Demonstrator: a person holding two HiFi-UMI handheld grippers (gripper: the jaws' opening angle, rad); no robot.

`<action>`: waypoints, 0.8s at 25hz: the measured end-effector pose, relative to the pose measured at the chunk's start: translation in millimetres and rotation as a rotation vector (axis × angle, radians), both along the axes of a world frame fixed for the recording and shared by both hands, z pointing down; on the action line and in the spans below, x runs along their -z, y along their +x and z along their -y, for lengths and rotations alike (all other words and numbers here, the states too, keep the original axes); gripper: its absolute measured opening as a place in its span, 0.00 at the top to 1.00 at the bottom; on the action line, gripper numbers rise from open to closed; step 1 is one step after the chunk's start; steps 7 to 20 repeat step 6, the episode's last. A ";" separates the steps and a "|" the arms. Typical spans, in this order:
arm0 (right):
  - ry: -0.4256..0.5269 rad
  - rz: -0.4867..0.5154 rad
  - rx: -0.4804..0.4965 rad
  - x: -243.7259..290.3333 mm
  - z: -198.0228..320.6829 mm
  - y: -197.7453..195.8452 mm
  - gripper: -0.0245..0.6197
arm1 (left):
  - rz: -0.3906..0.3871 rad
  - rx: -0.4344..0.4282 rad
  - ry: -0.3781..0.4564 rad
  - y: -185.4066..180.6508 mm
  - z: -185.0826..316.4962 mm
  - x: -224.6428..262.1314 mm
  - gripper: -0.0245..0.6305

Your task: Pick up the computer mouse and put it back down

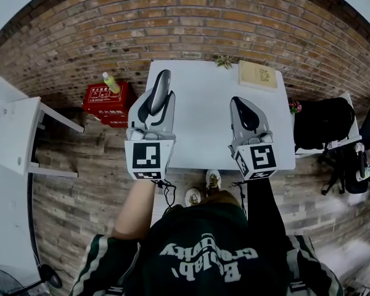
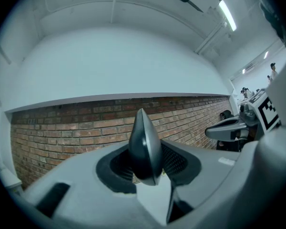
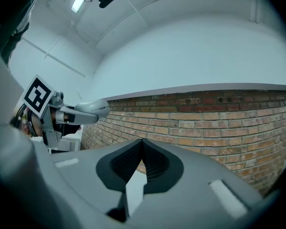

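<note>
One gripper is loaded: in the head view the left gripper [image 1: 155, 113] holds the computer mouse [image 1: 162, 88] above the white table [image 1: 203, 116], near its left edge. The left gripper view shows the jaws pinching its smooth sides, so it may slip and fall. The right gripper view shows the right gripper [image 3: 142, 144] closed and empty.

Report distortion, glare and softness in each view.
Head view: fisheye bows the brick wall into an arc; the table is evenly lit. Left gripper view: black corners, the ceiling strip light blows out, a bright streak runs down the mouse. Right gripper view: same dark corners, bricks sharp, near casing of the right gripper soft.
</note>
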State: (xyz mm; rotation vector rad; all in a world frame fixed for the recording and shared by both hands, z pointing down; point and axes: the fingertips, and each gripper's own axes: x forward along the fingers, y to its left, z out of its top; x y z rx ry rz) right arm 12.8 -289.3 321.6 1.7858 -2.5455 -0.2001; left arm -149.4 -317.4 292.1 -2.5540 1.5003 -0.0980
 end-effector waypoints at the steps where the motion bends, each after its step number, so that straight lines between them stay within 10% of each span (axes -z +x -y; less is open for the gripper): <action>1: 0.001 0.000 0.000 0.4 -0.7 -0.3 0.94 | 0.001 0.000 0.000 -0.1 -1.0 0.2 0.75; 20: 0.005 0.005 0.002 2.3 -5.5 -1.6 0.94 | 0.000 -0.002 0.002 -0.1 -6.9 1.5 0.75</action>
